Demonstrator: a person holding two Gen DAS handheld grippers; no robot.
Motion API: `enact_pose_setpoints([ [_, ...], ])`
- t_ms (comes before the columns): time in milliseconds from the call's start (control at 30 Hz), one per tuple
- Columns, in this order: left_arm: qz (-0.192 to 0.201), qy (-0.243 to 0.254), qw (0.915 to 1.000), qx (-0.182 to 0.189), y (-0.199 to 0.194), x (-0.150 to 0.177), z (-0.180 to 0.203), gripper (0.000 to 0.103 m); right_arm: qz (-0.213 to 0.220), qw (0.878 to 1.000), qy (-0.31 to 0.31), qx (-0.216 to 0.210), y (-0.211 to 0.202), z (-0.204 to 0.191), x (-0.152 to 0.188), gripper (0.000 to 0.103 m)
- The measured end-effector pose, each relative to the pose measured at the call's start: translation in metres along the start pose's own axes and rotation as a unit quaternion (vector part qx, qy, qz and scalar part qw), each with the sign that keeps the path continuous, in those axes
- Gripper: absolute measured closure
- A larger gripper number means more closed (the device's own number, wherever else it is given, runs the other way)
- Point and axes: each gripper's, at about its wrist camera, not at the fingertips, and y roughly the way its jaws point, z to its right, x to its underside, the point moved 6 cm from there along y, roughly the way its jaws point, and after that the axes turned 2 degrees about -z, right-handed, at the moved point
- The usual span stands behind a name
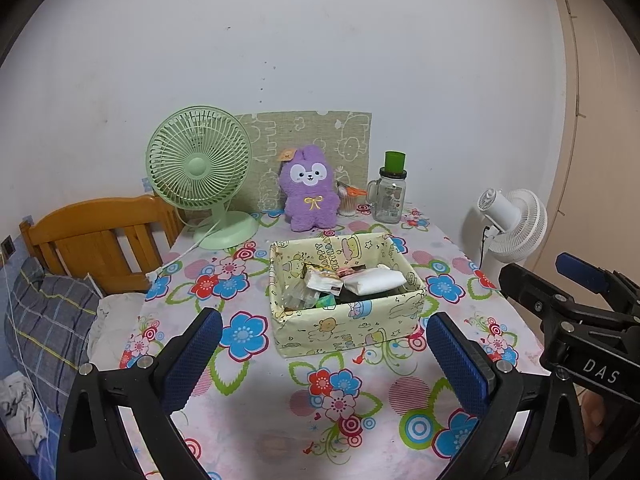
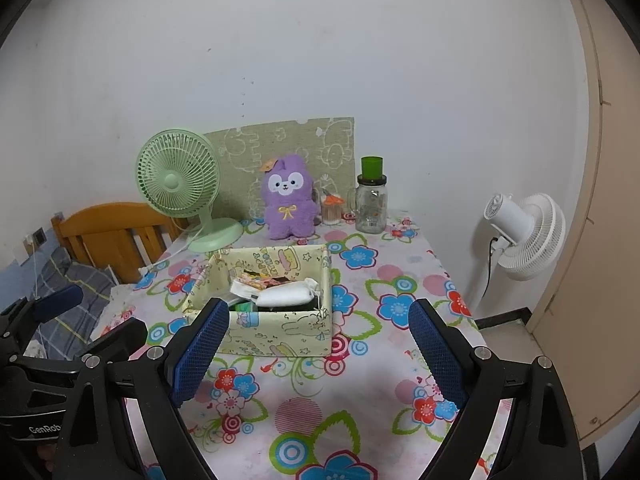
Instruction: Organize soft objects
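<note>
Left wrist view first: we see our left tool [image 1: 322,334] hanging above the flowered worktop [image 1: 256,408], its blue pads spread wide with nothing between them. Beyond it, toward 12 o'clock, sits the pale yellow fabric box [image 1: 347,322], holding a folded white cloth [image 1: 375,280] and some small packets [image 1: 323,280]. Farther back at 12 o'clock the purple plush rabbit [image 1: 308,192] stands upright against a patterned board [image 1: 304,140]. A green desk fan [image 1: 200,168] is at 10 o'clock of the box, a glass jar with a green cap [image 1: 389,194] at 1 o'clock. Our right tool [image 1: 580,276] shows at 3 o'clock.

Right wrist view: our right tool [image 2: 318,336] is likewise wide open and empty over the worktop [image 2: 352,396]. The fabric box [image 2: 280,332] lies just beyond, at 11 o'clock, one pad overlapping its near wall in the picture. The plush rabbit [image 2: 288,200] stands at 12 o'clock, well apart from the box, between green fan [image 2: 178,176] and jar [image 2: 371,200]. A white floor fan [image 2: 524,232] stands at 2 o'clock, off the worktop.
</note>
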Motion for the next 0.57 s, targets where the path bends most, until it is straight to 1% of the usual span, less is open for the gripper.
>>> enact_pose_setpoints([
  [567,0.000,-0.002,1.0000,-0.001,0.0004,-0.0002,-0.0001,0.000,0.002,1.000,-0.002,0.003,0.0002,0.0001,0.0005,0.010],
])
